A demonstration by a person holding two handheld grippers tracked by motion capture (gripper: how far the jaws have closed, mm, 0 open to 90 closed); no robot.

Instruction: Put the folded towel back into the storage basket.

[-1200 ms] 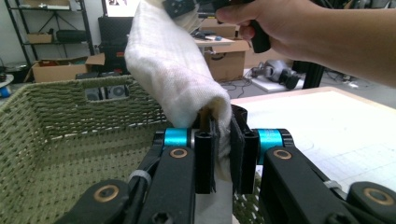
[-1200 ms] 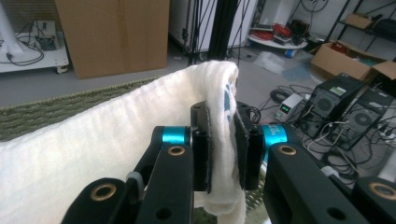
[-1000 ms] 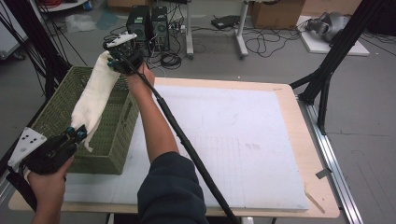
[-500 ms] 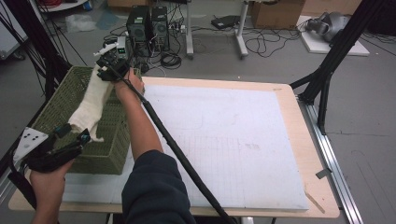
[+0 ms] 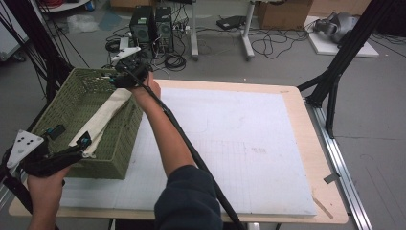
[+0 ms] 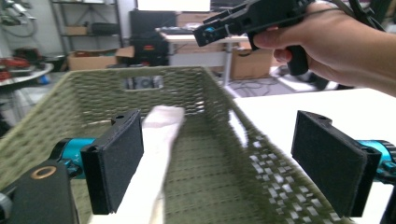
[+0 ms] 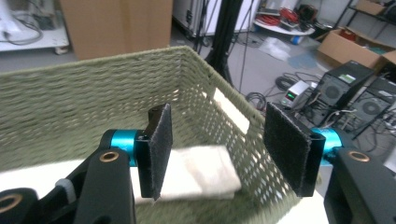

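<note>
A green woven basket [image 5: 107,158] stands on the table's left side. A white folded cloth [image 5: 107,115] lies lengthwise inside it, one end draped toward the near rim. My left gripper [image 5: 71,139] is at the basket's near end, open, and the cloth [image 6: 156,140] runs just inside its left pad [image 6: 114,163]. Over the far end my right gripper [image 5: 119,79] also stands open. The cloth's other end [image 7: 201,172] lies on the basket floor below and between its pads, with the basket wall [image 7: 84,102] behind.
A white mat [image 5: 230,143] covers the wooden table to the right of the basket. My right arm and its black cable [image 5: 191,153] cross the mat's left part. Computer towers [image 5: 153,24] and cables sit on the floor beyond, and a black frame leg [image 5: 335,81] stands at right.
The cloth was stretched between both shut grippers above the basket. It has been lowered into the basket and both grippers have opened off it.
</note>
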